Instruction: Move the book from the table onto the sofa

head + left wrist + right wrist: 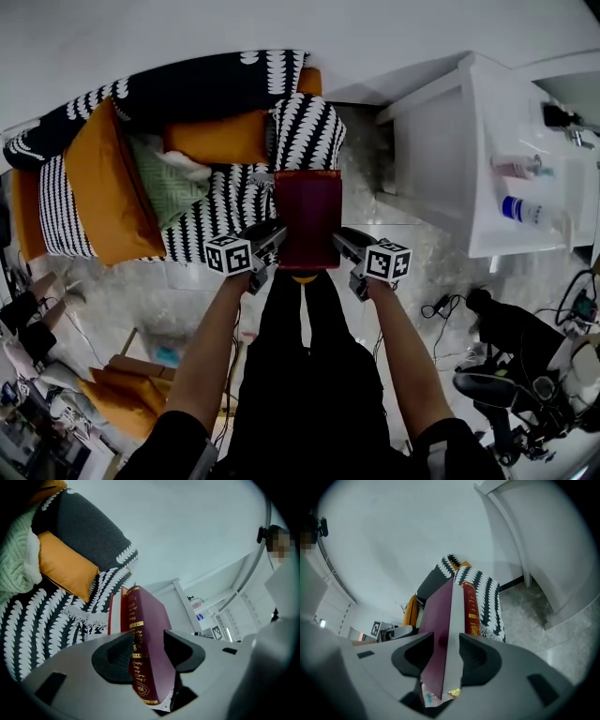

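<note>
The sofa (202, 89), black with a white leaf print, is the goal, and the book has nearly reached it. On the sofa's left half lie a big orange cushion (103, 192) and, just right of it, a pale green knitted cushion (171, 187). A smaller orange cushion (220, 139) leans against the backrest. The patterned seat at the sofa's right end looks free.

The left gripper (146, 644) is at the sofa's front edge and pinches the dark red book (307, 217) across its gilt-lettered spine, with a pad pressed on each cover. The book hangs in the air, lengthwise toward the sofa. Its far end reaches over the right part of the seat and its near end is out in front of the sofa, above the person's legs. It does not appear to rest on the cushions. The right gripper (446, 651) grips the opposite long side, its jaws closed over the cover and the page edge.

The white table (441, 173) stands to the right of the sofa across a strip of speckled floor. It carries only a few bottles (520, 208), so the pick-up and most of the carry look finished.

What seems left is the last reach forward over the seat, lowering the book flat onto the print, then opening both pairs of jaws and drawing back.
</note>
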`<state>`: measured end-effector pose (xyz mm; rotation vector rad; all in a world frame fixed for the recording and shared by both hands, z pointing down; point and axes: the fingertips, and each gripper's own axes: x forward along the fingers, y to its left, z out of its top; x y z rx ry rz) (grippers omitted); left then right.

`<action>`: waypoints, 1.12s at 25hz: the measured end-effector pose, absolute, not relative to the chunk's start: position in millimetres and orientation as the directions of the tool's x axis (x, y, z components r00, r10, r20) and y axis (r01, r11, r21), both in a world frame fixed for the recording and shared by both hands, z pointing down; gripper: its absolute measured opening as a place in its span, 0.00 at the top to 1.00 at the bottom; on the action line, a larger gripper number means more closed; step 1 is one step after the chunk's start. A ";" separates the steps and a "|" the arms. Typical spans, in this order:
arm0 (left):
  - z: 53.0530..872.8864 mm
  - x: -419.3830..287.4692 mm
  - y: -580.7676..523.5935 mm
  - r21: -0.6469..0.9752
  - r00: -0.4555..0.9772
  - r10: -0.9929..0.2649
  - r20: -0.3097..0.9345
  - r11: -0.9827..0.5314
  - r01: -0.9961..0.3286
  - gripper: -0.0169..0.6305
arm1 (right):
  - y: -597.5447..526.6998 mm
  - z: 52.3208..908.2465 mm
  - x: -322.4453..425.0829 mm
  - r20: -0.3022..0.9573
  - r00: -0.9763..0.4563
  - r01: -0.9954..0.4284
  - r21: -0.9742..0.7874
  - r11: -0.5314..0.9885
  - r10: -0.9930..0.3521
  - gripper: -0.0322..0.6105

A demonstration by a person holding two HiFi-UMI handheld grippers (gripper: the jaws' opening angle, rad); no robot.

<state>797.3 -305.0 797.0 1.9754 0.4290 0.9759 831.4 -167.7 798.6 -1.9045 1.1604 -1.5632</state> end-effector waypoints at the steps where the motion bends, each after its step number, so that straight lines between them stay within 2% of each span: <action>1: 795.2 798.1 -305.8 0.827 0.643 0.610 0.463 -0.559 -0.065 0.66 | -167.4 797.7 832.4 0.594 0.029 -0.333 -0.753 -0.568 -0.804 0.70; 8: 783.2 804.9 -321.1 0.802 0.696 0.551 0.461 -0.595 -0.060 0.66 | -159.3 789.1 844.3 0.607 0.103 -0.340 -0.723 -0.601 -0.788 0.69; 10: 771.8 809.3 -328.6 0.788 0.726 0.521 0.449 -0.614 -0.047 0.66 | -155.1 783.2 847.4 0.620 0.119 -0.383 -0.692 -0.612 -0.775 0.81; 14: 740.3 810.9 -335.5 0.766 0.759 0.490 0.428 -0.643 -0.017 0.67 | -150.3 762.9 846.1 0.623 0.118 -0.446 -0.662 -0.602 -0.773 0.94; 16: 722.0 809.6 -331.9 0.760 0.765 0.495 0.412 -0.649 0.011 0.74 | -150.7 749.4 843.3 0.602 0.105 -0.464 -0.674 -0.574 -0.792 0.94; 18: 704.1 805.0 -324.7 0.762 0.770 0.504 0.391 -0.647 0.037 0.89 | -151.1 736.4 837.3 0.579 0.083 -0.482 -0.689 -0.542 -0.811 0.94; 19: 696.3 801.0 -321.6 0.764 0.772 0.508 0.383 -0.644 0.044 0.94 | -152.2 730.2 832.7 0.569 0.065 -0.493 -0.696 -0.522 -0.820 0.94; 23: 673.4 786.0 -307.6 0.769 0.775 0.510 0.374 -0.638 0.049 0.96 | -148.9 709.4 817.8 0.534 -0.020 -0.562 -0.705 -0.432 -0.846 0.94; 28: 647.4 761.2 -293.5 0.778 0.792 0.498 0.354 -0.626 0.047 0.96 | -131.6 675.6 814.3 0.494 -0.033 -0.615 -0.696 -0.372 -0.869 0.94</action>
